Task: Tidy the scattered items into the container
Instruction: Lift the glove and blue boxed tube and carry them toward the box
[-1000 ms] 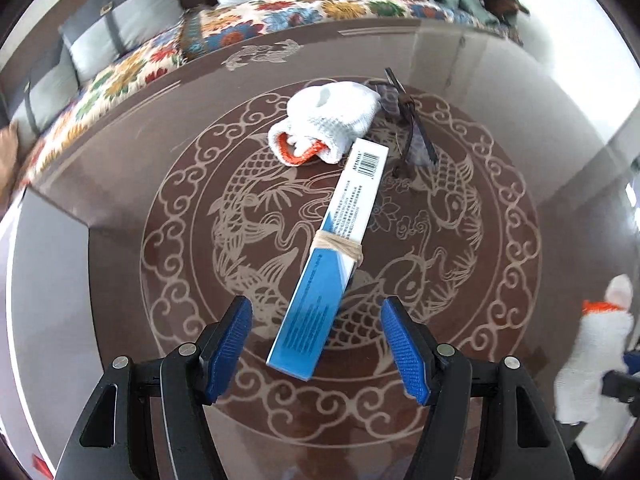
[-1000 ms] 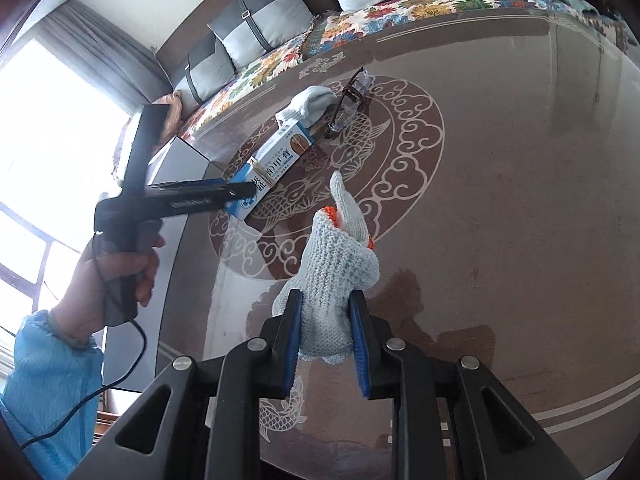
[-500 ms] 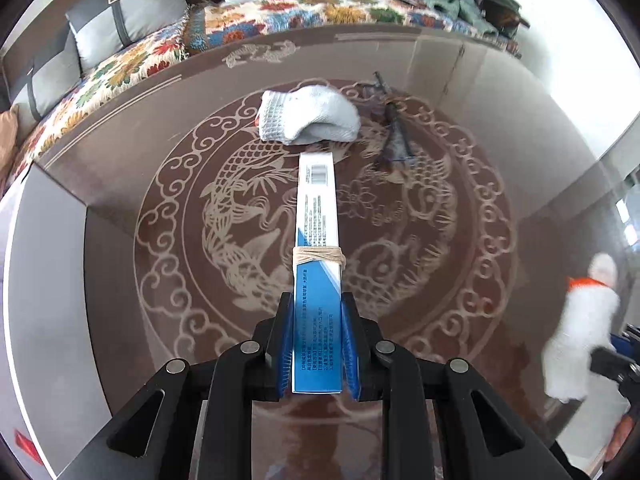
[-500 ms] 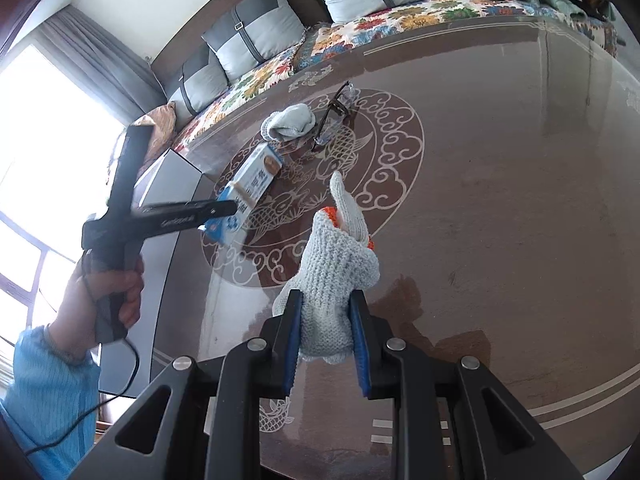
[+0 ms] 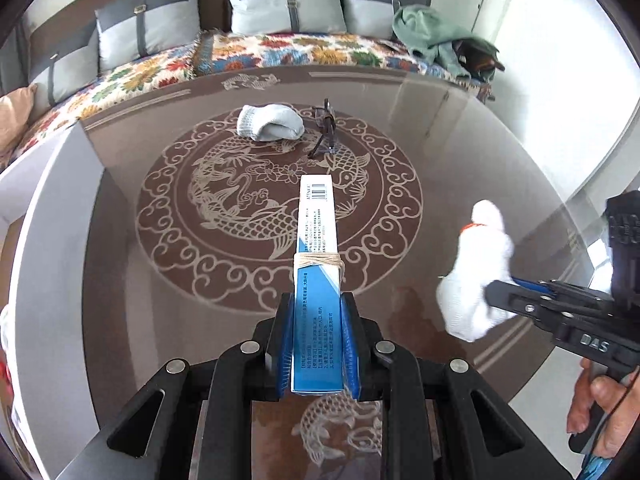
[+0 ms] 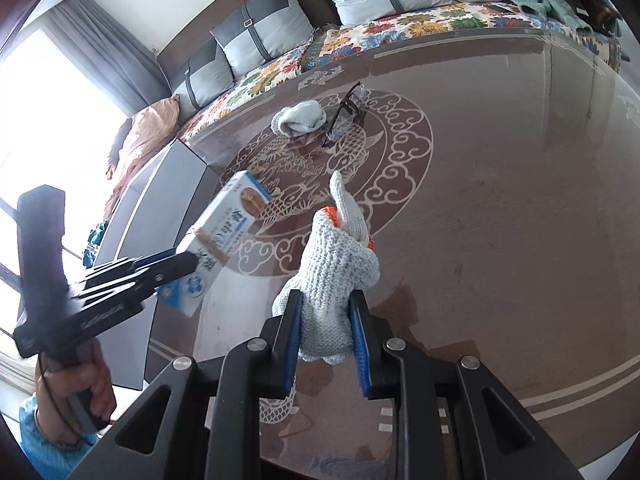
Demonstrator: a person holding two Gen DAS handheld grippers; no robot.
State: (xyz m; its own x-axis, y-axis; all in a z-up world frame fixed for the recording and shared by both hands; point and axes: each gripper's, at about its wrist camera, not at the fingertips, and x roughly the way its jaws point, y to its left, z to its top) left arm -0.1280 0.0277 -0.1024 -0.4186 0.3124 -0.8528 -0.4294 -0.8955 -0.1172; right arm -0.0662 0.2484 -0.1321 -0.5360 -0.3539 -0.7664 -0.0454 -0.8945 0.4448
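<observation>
My left gripper (image 5: pixel 316 344) is shut on a long blue and white toothpaste box (image 5: pixel 318 264) with a rubber band round it, held above the table; it also shows in the right wrist view (image 6: pixel 224 232). My right gripper (image 6: pixel 326 340) is shut on a white knit glove with an orange cuff (image 6: pixel 336 264), held off the table; the glove shows in the left wrist view (image 5: pixel 476 276). A second rolled glove (image 5: pixel 270 122) and a pair of glasses (image 5: pixel 326 128) lie on the far part of the table. A white container wall (image 5: pixel 52 216) stands at the left.
The brown glass table (image 5: pixel 440 152) has a fish pattern. A sofa with a floral cover (image 5: pixel 280 48), grey cushions and a green garment (image 5: pixel 432 36) runs behind it. The white container also shows in the right wrist view (image 6: pixel 160 200), left of the table.
My left gripper closed on the toothpaste box and lifted it off the table, drawing back toward the near edge. My right gripper kept hold of the glove.
</observation>
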